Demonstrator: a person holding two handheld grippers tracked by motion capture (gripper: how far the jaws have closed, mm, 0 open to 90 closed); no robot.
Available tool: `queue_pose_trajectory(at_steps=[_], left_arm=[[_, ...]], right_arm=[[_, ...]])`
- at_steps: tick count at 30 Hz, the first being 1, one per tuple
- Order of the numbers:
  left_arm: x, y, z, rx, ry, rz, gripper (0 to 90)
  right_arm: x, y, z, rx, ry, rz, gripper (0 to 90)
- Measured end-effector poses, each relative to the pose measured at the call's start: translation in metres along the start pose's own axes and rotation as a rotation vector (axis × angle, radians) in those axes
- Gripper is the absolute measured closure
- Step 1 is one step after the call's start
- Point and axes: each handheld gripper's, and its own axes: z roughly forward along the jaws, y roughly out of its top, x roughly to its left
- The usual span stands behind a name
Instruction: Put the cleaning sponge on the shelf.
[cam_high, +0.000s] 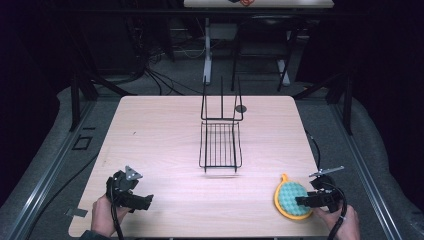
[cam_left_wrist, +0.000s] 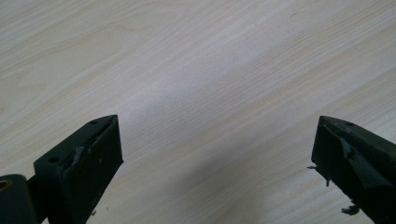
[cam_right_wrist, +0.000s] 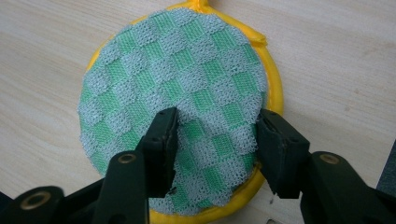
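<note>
A round scrubbing pad (cam_high: 291, 200), with a green checked mesh dome on a yellow rim (cam_right_wrist: 177, 70), lies flat on the wooden table (cam_high: 160, 130) near its front right corner. My right gripper (cam_high: 302, 201) comes at it from the right, and its jaws (cam_right_wrist: 215, 119) straddle the near part of the dome. One jaw digs into the mesh and the other presses at its edge. At the front left, my left gripper (cam_high: 145, 201) rests low over bare wood (cam_left_wrist: 217, 123), open wide with nothing between its fingers.
A black wire rack (cam_high: 220, 145) stands in the middle of the table, with an upright back and a flat grid base. A small dark disc (cam_high: 241, 108) lies just behind it. The table edge runs close to both hands.
</note>
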Motion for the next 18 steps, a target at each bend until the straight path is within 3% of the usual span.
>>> queue_pose_trajectory(at_steps=[10,18], left_arm=[[-0.0006,0.0001,0.0006,0.005,0.002,0.006,2.9],[-0.0002,0.0002,0.0000,0.003,0.000,0.006,3.1]], right_arm=[[0.0018,-0.0003,-0.0012,-0.017,-0.036,0.016,75.4],[0.0089,-0.0003,-0.0049,-0.049,-0.085,-0.026,85.3]])
